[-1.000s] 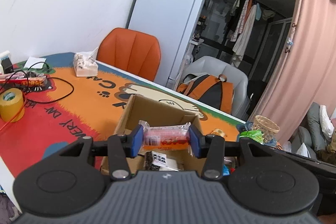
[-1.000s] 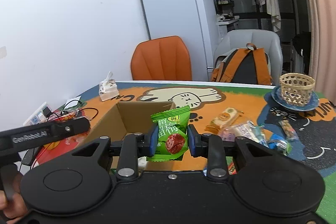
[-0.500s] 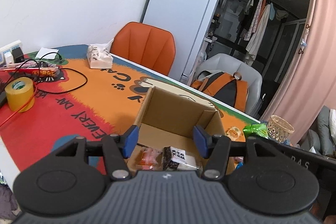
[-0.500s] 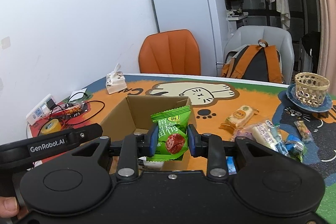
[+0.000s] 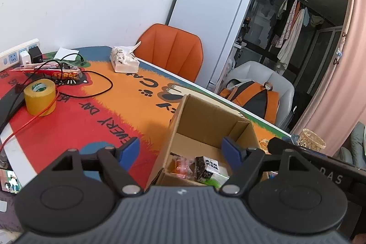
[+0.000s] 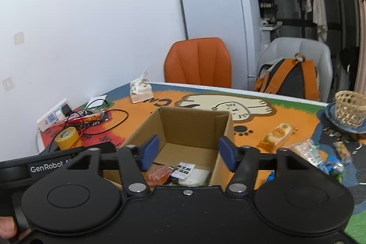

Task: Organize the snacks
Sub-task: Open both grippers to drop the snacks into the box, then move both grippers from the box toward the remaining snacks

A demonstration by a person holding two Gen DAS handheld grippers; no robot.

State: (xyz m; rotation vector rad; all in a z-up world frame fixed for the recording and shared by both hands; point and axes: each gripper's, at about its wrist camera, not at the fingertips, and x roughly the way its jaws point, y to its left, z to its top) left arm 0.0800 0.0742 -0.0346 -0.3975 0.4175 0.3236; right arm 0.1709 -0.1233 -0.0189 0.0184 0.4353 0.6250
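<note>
On the cat-print table (image 6: 297,175), the open brown cardboard box (image 6: 194,127) already holds several packets; more wrapped snacks (image 6: 306,150) still lie near the right edge. Left gripper (image 5: 180,150) and right gripper (image 6: 189,150) are opening, empty, above the box.

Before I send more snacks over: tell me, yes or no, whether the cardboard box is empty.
No. In the right wrist view the cardboard box already holds an orange packet and a black-and-white packet on its floor.
</note>
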